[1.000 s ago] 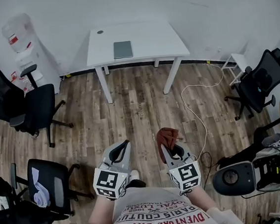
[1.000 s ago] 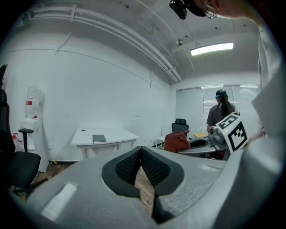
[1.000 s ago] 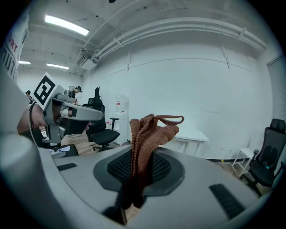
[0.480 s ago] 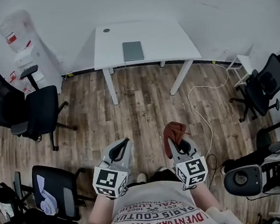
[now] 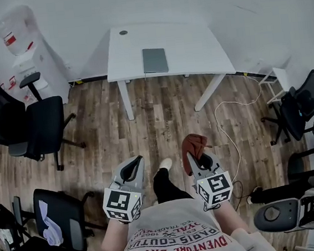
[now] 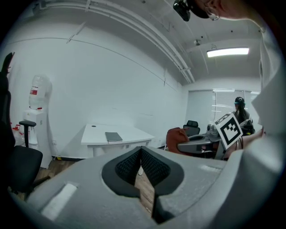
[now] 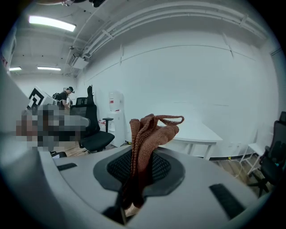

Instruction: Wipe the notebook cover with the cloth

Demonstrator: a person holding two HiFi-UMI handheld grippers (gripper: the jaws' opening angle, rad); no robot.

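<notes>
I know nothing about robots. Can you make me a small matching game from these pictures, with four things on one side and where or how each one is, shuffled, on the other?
Things
1. notebook
2. cloth
3. left gripper
4. water cooler

Places or states
A. shut, with nothing in it
B. stands against the wall, left of the table
C. lies flat on the white table
D. clamped in the right gripper

Pairs: 1-C, 2-D, 3-A, 4-B
</notes>
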